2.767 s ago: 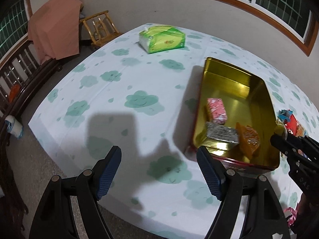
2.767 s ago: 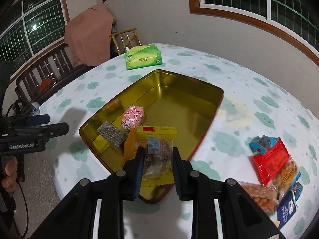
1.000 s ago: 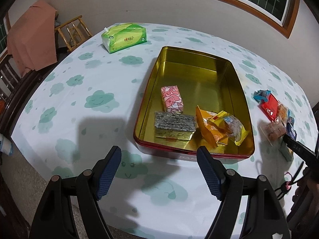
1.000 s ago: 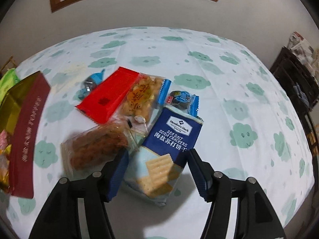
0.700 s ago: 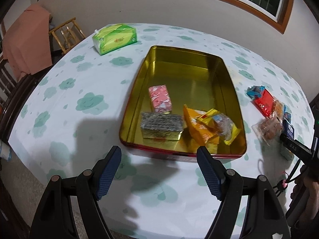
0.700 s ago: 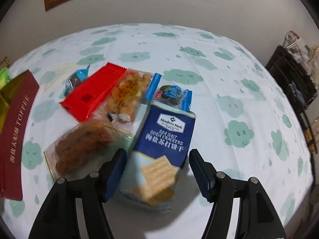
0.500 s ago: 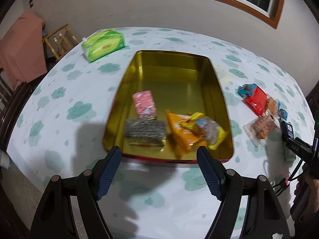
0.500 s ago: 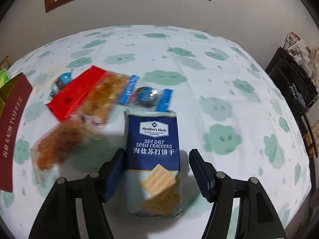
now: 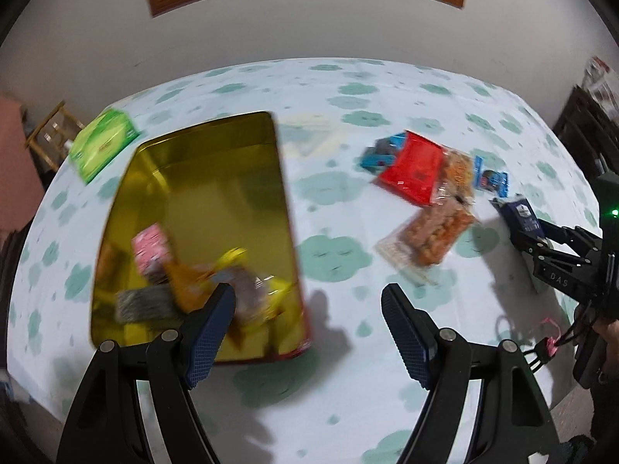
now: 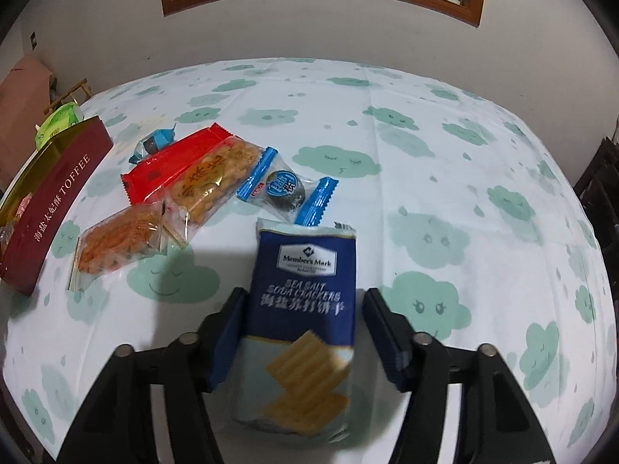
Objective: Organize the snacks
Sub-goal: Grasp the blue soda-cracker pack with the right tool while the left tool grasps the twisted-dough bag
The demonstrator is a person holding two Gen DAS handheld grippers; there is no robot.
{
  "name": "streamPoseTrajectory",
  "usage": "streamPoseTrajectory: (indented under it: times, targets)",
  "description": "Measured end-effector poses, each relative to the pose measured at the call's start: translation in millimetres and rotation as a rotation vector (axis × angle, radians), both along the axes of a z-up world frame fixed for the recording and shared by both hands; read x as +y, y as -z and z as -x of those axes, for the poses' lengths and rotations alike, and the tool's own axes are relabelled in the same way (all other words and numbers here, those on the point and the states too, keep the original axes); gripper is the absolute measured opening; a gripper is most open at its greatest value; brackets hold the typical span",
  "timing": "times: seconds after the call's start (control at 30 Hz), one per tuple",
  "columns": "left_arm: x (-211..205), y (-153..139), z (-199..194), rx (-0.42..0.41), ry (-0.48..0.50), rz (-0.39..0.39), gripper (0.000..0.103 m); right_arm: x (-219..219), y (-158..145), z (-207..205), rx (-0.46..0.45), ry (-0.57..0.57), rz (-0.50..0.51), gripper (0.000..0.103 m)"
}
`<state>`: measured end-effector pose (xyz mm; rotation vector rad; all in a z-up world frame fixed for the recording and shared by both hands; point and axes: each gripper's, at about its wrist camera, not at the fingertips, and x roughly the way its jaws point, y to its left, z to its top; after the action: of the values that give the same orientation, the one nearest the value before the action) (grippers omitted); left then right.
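Jaws: right gripper [image 10: 303, 323] is spread wide, straddling the soda cracker pack [image 10: 303, 309]. Left pad looks at or near the pack's edge, right pad clearly apart, so no clamp yet. Pack lies flat on the worktop [image 10: 445, 162], lower centre of the right wrist view, long axis lined up with the fingers. That alignment suits a pinch across its narrow width.

Left gripper [image 9: 307, 324] is also wide and holds nothing, hovering over bare cloth at the tin's near corner. View is motion-blurred.

Gold tin [image 9: 247, 123] sits centre-left in the left wrist view, several wrapped snacks piled at its near end, far half free. Looks like the drop target.

Remaining loose snacks are clustered mid-left in the right wrist view: red packet [image 10: 170, 166], orange cracker bag [image 10: 212, 181], blue-ended wafer [image 10: 286, 191], clear biscuit bag [image 10: 120, 241]. Some overlap.

Pose: right tool low and nearly level with the cloth, coming in from the lower edge of frame. Left tool higher, tilted down.
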<state>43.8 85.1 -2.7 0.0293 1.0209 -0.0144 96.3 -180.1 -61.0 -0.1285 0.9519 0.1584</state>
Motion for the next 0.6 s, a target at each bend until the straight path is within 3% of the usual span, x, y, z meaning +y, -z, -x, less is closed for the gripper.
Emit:
streamPoseTrajectory:
  times: [0.03,0.2,0.33,0.47,0.6]
  targets:
    - [-6.2,2.1,-4.0,0.006,0.017,0.001,0.075,0.3,-0.6,3.0,-0.005,0.001,-0.001,0.051]
    - [-26.4,10.9,-17.1,0.022,0.062,-0.003,0.076,-12.2,-0.3,8.5,-0.028,0.004,-0.005,0.050]
    - [-37.8,10.3,-23.7,0.027,0.094,-0.004,0.076,-44.7,-1.3,-2.8,-0.045,0.071,-0.004,0.050]
    - [-60.1,10.9,-29.9,0.013,0.168,-0.057,0.076,-75.2,-1.4,-13.4,-0.066,0.133,-0.011,0.050]
    - [-75.8,16.1,-45.1,0.023,0.230,-0.061,0.076,-84.9,-0.7,-18.2,-0.071,0.158,-0.016,0.051]
